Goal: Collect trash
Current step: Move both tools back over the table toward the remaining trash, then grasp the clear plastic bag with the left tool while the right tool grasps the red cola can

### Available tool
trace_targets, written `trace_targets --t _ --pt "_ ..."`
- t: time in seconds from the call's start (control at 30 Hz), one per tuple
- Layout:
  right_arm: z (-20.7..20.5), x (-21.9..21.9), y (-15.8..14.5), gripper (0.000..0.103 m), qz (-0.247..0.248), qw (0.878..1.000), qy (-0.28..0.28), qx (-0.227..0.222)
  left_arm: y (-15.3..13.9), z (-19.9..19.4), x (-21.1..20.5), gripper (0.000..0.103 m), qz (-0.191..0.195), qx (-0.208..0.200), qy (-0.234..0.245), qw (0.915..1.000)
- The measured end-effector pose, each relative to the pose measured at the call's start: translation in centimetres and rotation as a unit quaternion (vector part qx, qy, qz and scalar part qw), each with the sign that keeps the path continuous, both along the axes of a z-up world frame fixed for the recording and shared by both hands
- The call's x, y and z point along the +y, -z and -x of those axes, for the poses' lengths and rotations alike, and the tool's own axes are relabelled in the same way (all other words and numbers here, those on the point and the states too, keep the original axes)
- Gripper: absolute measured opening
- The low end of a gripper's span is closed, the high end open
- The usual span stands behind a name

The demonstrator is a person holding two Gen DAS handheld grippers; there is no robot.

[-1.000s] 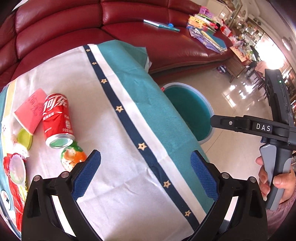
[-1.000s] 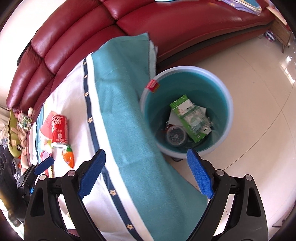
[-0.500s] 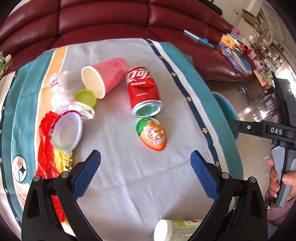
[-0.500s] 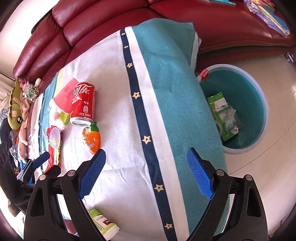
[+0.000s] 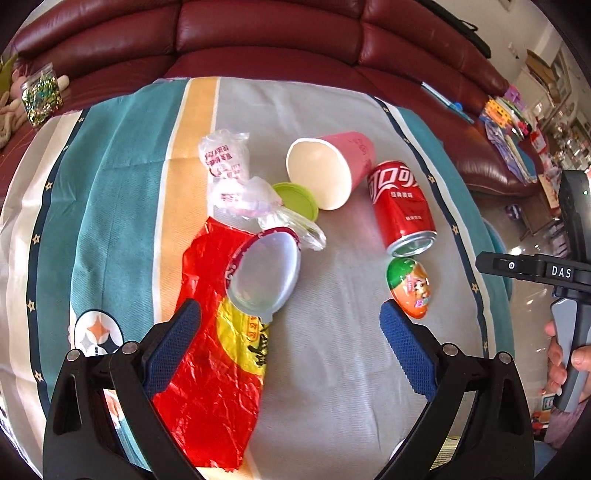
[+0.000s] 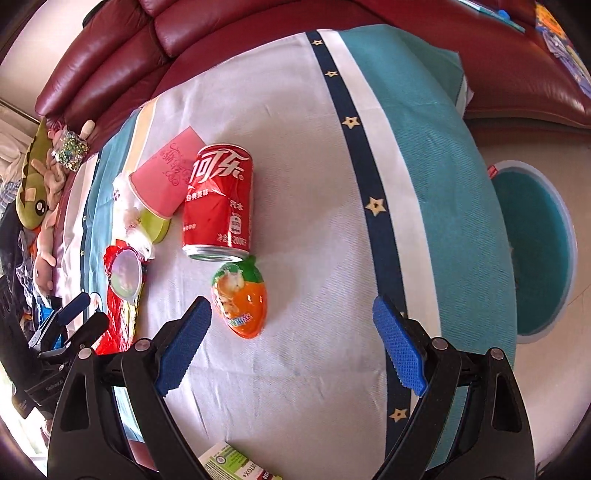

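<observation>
Trash lies on a striped tablecloth [image 5: 332, 369]. A red cola can [image 5: 400, 206] [image 6: 219, 201] lies on its side next to a tipped pink paper cup [image 5: 328, 168] [image 6: 166, 177]. An orange egg-shaped snack pack [image 5: 410, 286] [image 6: 240, 297] rests just below the can. A red and yellow wrapper [image 5: 218, 362] lies under a clear plastic lid [image 5: 264, 275]. Crumpled clear plastic [image 5: 229, 177] and a green lid [image 5: 297, 199] sit beside the cup. My left gripper [image 5: 290, 347] hangs open above the wrapper and lid. My right gripper [image 6: 291, 345] is open, just right of the egg pack, holding nothing.
A teal bin [image 6: 532, 247] stands on the floor off the table's right edge. A dark red leather sofa [image 5: 258, 33] runs behind the table, with plush toys [image 6: 37, 195] and a glitter jar [image 5: 38, 94] on it. A green and white box [image 6: 236, 465] lies at the near edge.
Both grippers have swung left from the bin side to over the trash pile. The bin has slid to the right edge of the right wrist view; the wrapper, lid and cup came into full view.
</observation>
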State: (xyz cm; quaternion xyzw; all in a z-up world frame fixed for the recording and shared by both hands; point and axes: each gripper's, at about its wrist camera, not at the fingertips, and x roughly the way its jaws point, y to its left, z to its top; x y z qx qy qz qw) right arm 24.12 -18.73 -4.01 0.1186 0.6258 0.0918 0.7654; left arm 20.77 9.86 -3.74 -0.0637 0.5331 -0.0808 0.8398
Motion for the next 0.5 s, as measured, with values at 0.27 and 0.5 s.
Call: trace_targets --t 0.27,0.5 --pt "-4.2 3.7 0.4 0.085 -0.009 0.999 -0.028 -0.013 0.2 -1.9 1.7 0.097 -0.005 0.002 -0.007 1.0" --pt "-6.8 5.3 2.5 0.077 -0.022 0.999 -0.038 0.0 0.4 -3.2 1.9 0.097 -0.009 0.003 -0.005 0.9999"
